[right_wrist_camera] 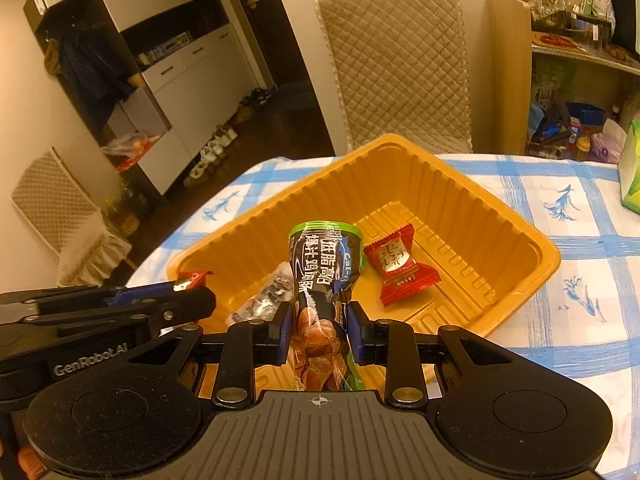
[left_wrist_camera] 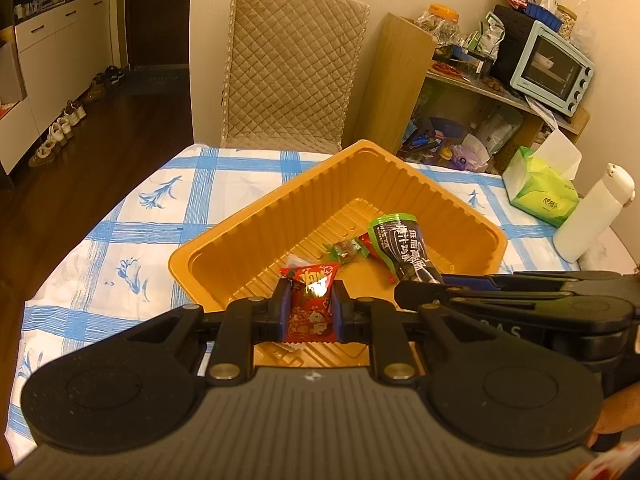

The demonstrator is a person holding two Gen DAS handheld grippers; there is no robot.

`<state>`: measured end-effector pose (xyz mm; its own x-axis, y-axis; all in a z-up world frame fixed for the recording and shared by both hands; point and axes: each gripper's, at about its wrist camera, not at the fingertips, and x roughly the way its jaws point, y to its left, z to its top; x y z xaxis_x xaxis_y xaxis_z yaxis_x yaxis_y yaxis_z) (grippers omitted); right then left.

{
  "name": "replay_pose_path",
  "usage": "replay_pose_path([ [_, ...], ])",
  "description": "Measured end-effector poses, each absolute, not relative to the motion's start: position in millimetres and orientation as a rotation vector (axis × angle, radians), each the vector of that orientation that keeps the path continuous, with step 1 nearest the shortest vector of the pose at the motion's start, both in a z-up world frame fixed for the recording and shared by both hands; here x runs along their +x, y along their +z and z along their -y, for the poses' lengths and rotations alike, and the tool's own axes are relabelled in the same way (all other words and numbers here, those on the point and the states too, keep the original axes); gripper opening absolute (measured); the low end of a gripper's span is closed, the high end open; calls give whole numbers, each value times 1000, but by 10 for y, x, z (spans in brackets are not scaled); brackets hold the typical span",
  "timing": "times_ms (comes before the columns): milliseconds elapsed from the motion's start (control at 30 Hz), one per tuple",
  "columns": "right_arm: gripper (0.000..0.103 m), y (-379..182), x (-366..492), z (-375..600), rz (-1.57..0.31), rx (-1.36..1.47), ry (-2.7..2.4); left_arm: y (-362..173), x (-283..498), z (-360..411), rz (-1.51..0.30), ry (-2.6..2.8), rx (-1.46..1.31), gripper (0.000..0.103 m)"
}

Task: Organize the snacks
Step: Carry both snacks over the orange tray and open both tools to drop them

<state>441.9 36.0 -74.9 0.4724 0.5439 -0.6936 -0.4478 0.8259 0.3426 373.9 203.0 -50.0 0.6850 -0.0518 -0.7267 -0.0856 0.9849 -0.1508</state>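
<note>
In the left wrist view, a blue and white checked tablecloth (left_wrist_camera: pixel 120 236) fills the left side of the frame. In the middle sits a big orange tray (left_wrist_camera: pixel 248 236). At the bottom middle, the left gripper (left_wrist_camera: pixel 310 308) is squeezed tight on a red snack packet (left_wrist_camera: pixel 311 300), held just above the near part of the tray. A little to the right, a small green candy (left_wrist_camera: pixel 345 249) lies on the tray floor. Next to it, the right gripper (left_wrist_camera: pixel 420 284) comes in from the right side and holds a dark green-topped snack pack (left_wrist_camera: pixel 402 246) over the tray. At the far right stand a green tissue pack (left_wrist_camera: pixel 540 192) and a white bottle (left_wrist_camera: pixel 592 216).

In the right wrist view, the left gripper (right_wrist_camera: pixel 192 292) pokes in from the lower left with a bit of the red snack packet (right_wrist_camera: pixel 191 279) showing at its tip. Beside it, a clear crinkly wrapper (right_wrist_camera: pixel 266 296) lies in the tray (right_wrist_camera: pixel 520 264). In the middle, the right gripper (right_wrist_camera: pixel 319 330) is clamped on the dark snack pack (right_wrist_camera: pixel 324 276), which stands up tall. To its right, a red candy (right_wrist_camera: pixel 396 270) rests on the tray floor. A padded chair (right_wrist_camera: pixel 396 60) stands behind the table at the top.
</note>
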Motion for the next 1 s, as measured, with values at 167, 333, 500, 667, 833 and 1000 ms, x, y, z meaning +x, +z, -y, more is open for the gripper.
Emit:
replay_pose_path([
  [167,29,-868,4516,-416,-916,96,598,-559,3786,-2065,-828,20,-181,18],
  [333,29,-933,4563,-439,-928,86,593,-595,3811,-2078,-835,19,-186,18],
  [500,29,-953,4584,-438,-923,89,575,-608,3822,-2078,-840,16,-189,18],
  [667,30,-901,4596,-353,-917,122,565,-620,3817,-2066,-843,11,-190,18],
  [833,30,-787,4525,-214,-912,136,587,-596,3759,-2064,-839,-1,-193,18],
  [1000,30,-709,4421,-88,-907,148,613,-562,3705,-2017,-834,-24,-191,18],
])
